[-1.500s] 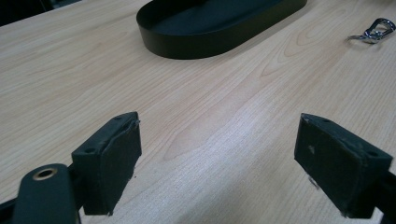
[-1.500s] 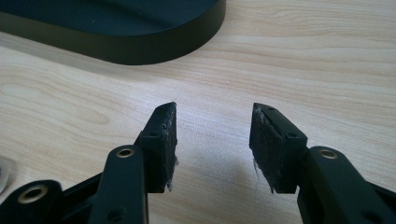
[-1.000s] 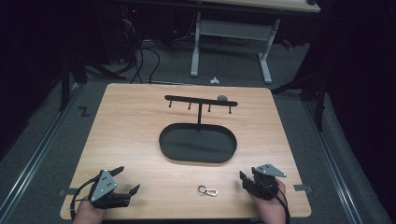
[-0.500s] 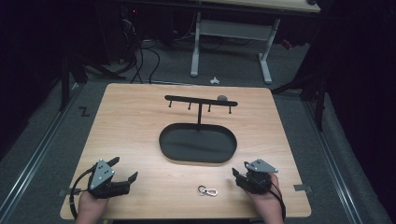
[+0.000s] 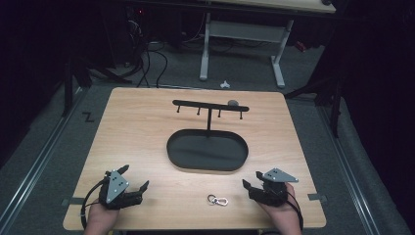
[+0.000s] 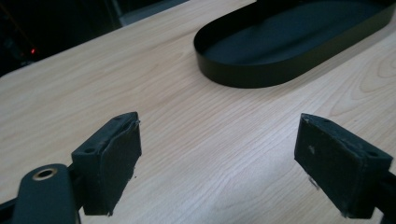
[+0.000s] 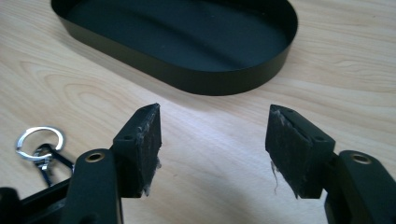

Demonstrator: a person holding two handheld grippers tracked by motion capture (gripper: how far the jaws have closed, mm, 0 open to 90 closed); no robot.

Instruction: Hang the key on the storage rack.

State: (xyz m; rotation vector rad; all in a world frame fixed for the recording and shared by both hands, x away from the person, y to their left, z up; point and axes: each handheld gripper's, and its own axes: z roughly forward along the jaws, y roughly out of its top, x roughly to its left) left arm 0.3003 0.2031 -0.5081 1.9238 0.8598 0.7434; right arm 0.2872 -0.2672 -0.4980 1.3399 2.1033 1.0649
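A silver keyring with a clip (image 5: 217, 199) lies on the wooden table (image 5: 137, 132) near its front edge; it is also at the lower left of the right gripper view (image 7: 39, 144). My right gripper (image 5: 251, 178) (image 7: 215, 144) rests just right of the keyring, pointing left and forward. Its jaws have just been opening and stand wide with nothing between them. My left gripper (image 5: 135, 177) (image 6: 219, 149) sits at the front left, open and empty above bare wood. A black oval tray (image 5: 207, 168) (image 6: 261, 74) (image 7: 187, 84) lies mid-table.
A black rack with several small hooks (image 5: 210, 105) stands on a post at the tray's far side, with a small grey object (image 5: 233, 103) by its right end. A desk frame and cables lie on the floor beyond the table.
The right gripper's jaws have spread wider. Both hands have stayed almost in place near the front edge.
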